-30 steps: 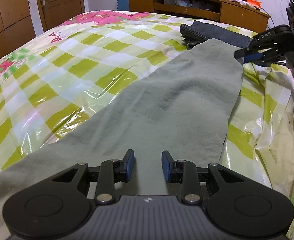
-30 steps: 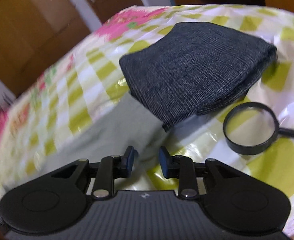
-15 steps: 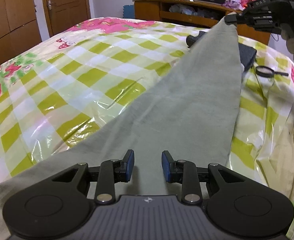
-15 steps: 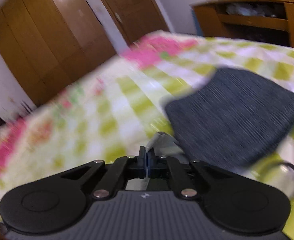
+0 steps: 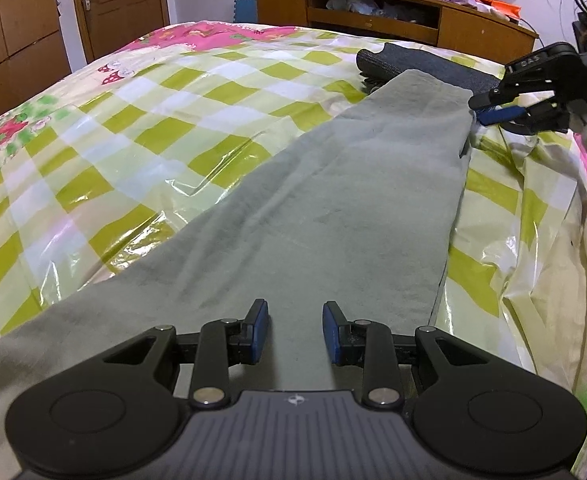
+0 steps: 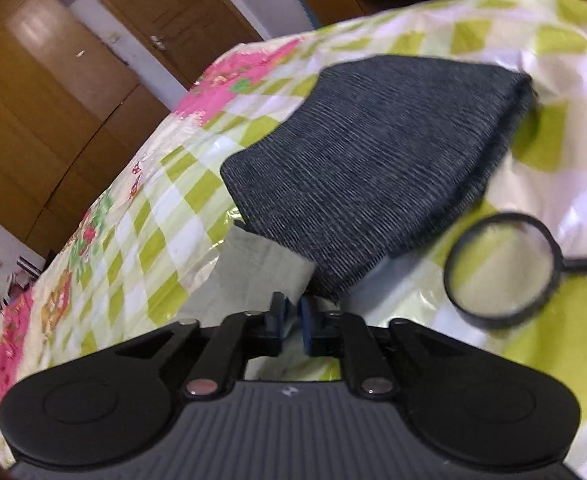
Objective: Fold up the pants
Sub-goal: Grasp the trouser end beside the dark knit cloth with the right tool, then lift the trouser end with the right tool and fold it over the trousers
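Grey-green pants (image 5: 333,208) lie stretched along the bed, running away from my left gripper (image 5: 295,330), which hovers open over the near end, touching nothing I can see. The far leg end reaches my right gripper (image 5: 478,109) at the upper right of the left wrist view. In the right wrist view the right gripper (image 6: 291,318) has its jaws a narrow gap apart at the corner of the pants (image 6: 253,268); whether it still grips the cloth I cannot tell.
A folded dark grey garment (image 6: 373,168) lies just beyond the pants' far end, also seen in the left wrist view (image 5: 425,66). A black magnifying glass (image 6: 501,268) lies right of it. The bed has a plastic-covered checked sheet (image 5: 133,120). A wooden cabinet (image 5: 393,12) stands behind.
The right gripper, shut on the pants' far end and lifted half a second ago, has come back down to the bed; the leg lies flat again and the jaws have parted slightly.
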